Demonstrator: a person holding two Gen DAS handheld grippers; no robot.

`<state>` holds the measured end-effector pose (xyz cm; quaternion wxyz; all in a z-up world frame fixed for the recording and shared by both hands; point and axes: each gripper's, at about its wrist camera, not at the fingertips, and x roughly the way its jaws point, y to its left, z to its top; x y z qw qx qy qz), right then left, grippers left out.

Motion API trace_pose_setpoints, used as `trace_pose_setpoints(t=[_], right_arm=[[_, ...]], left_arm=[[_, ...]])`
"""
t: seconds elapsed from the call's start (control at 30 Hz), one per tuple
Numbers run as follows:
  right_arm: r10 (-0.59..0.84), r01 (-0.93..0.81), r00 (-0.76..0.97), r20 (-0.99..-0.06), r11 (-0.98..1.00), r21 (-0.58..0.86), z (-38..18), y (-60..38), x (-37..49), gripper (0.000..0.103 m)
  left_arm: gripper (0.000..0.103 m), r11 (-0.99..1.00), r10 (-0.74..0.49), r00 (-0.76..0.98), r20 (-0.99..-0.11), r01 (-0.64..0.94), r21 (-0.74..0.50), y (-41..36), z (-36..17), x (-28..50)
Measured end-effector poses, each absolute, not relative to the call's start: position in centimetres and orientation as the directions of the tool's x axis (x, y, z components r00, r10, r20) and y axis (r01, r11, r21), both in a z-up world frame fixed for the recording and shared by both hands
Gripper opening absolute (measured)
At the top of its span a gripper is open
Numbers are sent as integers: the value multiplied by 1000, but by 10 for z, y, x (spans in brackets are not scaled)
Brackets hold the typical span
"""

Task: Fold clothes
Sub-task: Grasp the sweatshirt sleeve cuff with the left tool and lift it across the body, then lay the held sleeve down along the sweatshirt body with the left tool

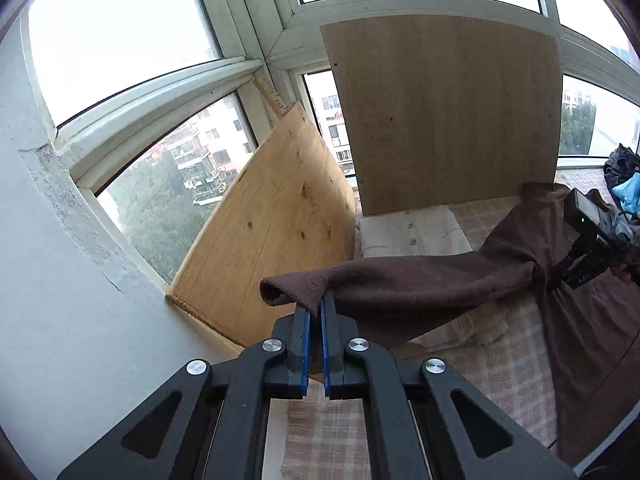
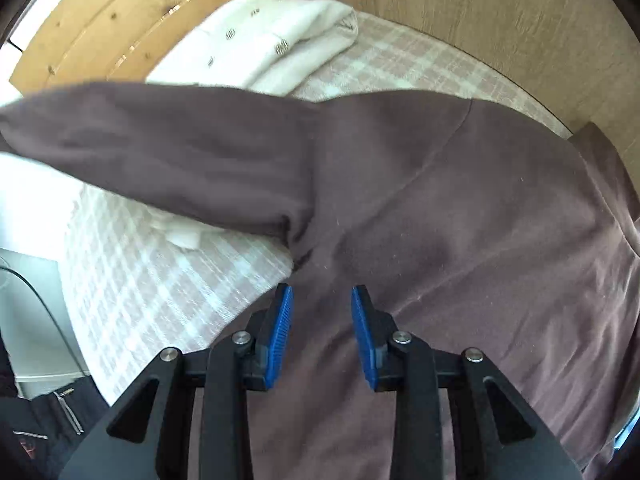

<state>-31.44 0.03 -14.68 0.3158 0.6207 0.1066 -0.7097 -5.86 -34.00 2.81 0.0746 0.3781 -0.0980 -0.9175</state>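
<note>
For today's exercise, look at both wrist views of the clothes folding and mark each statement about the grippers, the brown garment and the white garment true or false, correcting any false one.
1. The left gripper is shut on the brown sleeve. True.
2. The right gripper is clamped on the sleeve's cuff. False: its jaws stand open over the brown garment, near the armpit.
3. The sleeve lies flat on the checked cloth. False: it is lifted and stretched out above it.
4. A folded white garment lies near the wooden boards. True.
</note>
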Motion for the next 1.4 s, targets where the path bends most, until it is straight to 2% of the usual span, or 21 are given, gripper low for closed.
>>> trace_pose_setpoints(t=[0.13, 0.23, 0.37, 0.47, 0.67, 0.87, 0.97, 1.17, 1.2, 1.23, 1.33, 1.4], right_arm=[[-310, 596, -44, -950, -771, 224, -141, -14, -327, 31], [-277, 612, -31, -960, -765, 200, -149, -30, -335, 31], [-240, 633, -41, -970, -757, 161, -155, -50, -334, 31], [-233, 667, -68, -970, -734, 130, -151, -73, -322, 39], [-206, 754, -239, -949, -656, -47, -123, -103, -288, 39], [-291, 900, -193, -937, -434, -51, -118, -142, -245, 39], [-271, 922, -208, -940, -374, -96, -132, -159, -238, 39], [-270, 942, -149, -951, -332, -53, -144, -184, -240, 39], [-258, 944, -162, -952, -320, -74, -148, -186, -240, 35], [-247, 946, -175, -953, -310, -93, -151, -189, -240, 20], [-250, 945, -168, -954, -318, -83, -148, -187, -241, 9], [-264, 942, -165, -950, -329, -72, -141, -183, -243, 8]], left_arm=[[9, -983, -179, -587, -790, 65, 174, -341, -41, -24], [9, -980, -193, -444, -875, 125, 152, -353, -103, 5], [9, -964, -212, -352, -912, 226, 137, -373, -139, 42], [11, -954, -183, -375, -909, 292, 72, -389, -137, 54], [14, -967, -123, -436, -891, 254, 9, -382, -139, 29], [15, -986, -60, -411, -910, 165, -10, -367, -154, 2], [15, -985, -42, -402, -915, 172, -30, -371, -161, -2], [15, -984, -19, -404, -914, 169, -54, -373, -164, -7], [15, -984, -16, -407, -913, 169, -58, -373, -163, -8], [15, -984, -13, -409, -912, 168, -62, -373, -163, -9], [15, -981, 8, -421, -907, 172, -89, -373, -161, -12], [12, -983, 4, -425, -905, 166, -82, -374, -158, -10]])
